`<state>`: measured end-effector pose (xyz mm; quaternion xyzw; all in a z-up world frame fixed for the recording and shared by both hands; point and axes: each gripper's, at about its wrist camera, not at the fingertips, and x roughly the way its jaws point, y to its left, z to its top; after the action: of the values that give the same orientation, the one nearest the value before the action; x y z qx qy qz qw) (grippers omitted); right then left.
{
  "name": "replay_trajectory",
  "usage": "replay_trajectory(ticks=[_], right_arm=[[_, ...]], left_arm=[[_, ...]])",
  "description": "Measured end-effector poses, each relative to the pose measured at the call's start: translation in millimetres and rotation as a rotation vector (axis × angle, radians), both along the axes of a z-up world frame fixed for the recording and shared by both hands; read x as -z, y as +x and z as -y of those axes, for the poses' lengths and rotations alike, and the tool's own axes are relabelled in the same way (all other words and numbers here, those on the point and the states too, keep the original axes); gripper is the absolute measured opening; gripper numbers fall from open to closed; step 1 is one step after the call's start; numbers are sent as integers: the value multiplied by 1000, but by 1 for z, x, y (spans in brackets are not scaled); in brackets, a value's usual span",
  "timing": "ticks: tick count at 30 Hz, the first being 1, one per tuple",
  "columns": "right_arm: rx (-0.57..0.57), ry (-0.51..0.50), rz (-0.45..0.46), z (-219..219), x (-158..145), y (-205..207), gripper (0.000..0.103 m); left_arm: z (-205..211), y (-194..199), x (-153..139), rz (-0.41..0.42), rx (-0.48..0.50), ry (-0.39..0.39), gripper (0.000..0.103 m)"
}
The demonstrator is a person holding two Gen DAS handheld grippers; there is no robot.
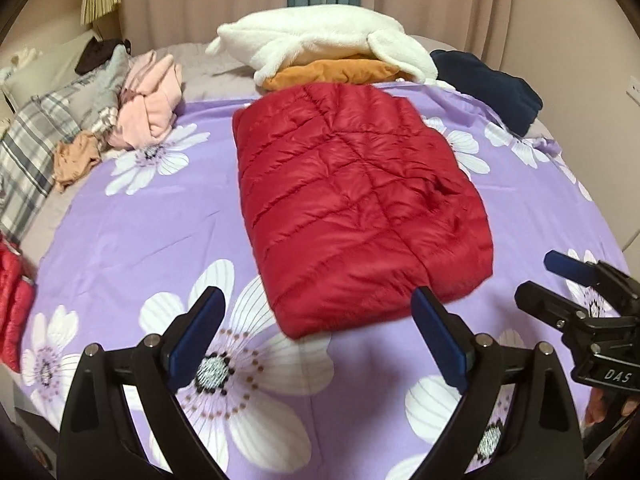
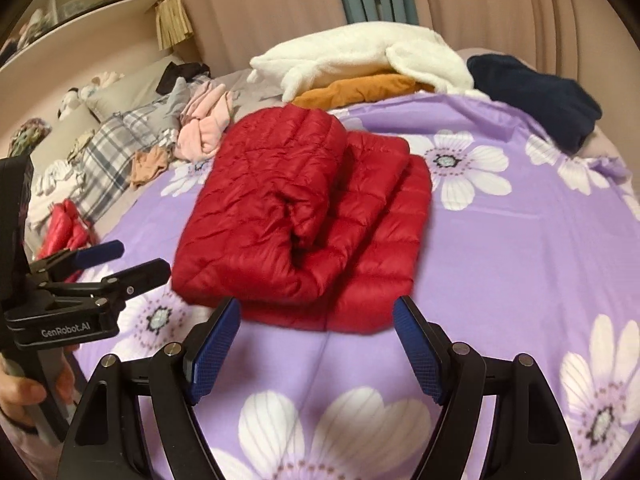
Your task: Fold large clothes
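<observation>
On the bed, in the middle of the purple flowered sheet [image 1: 132, 224], the red down jacket [image 1: 360, 200] lies folded into a long padded slab, its long axis running away from both cameras toward the far pile of a white fleece [image 1: 328, 46] over an orange garment [image 1: 336, 72]. Its near short edge sits just ahead of both tools: the left gripper [image 1: 316, 320] is spread wide with nothing between its blue pads, and the right gripper [image 2: 316, 334] likewise stands released and empty, neither touching the fabric. From the right wrist view the top layer looks doubled back on itself toward the left, leaving a puffy rolled lip along the middle, so the slab is thicker on the left than on the right. Both hands look about equally near the near edge, the left one toward its left corner, the right one toward its right. A likely next fold would carry that near edge up over the far end, though I cannot tell whether this jacket counts as finished. There is bare sheet on both long sides; the pink clothes [image 1: 148, 100] and a dark navy garment [image 1: 492, 88] lie well clear of it.
</observation>
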<state>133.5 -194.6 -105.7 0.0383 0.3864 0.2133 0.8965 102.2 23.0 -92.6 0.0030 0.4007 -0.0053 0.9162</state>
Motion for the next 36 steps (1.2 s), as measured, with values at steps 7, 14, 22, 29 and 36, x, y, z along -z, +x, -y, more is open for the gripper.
replay_trajectory(ticks=[7,14,22,29,36], right_arm=[[5,-5,57,4,-25,-30,86],[14,-4,105,3,-45,-54,87],[32,10,152,6,-62,-67,94],[50,9,180,-1,-73,-51,99],[74,32,186,-4,-78,-36,99]], left_arm=[[10,-37,-19,30,3,33,103],[17,-58,-42,60,-28,36,103],[23,-74,-60,74,-52,56,103],[15,-65,-65,92,-72,35,103],[3,-50,-64,84,-142,76,103]])
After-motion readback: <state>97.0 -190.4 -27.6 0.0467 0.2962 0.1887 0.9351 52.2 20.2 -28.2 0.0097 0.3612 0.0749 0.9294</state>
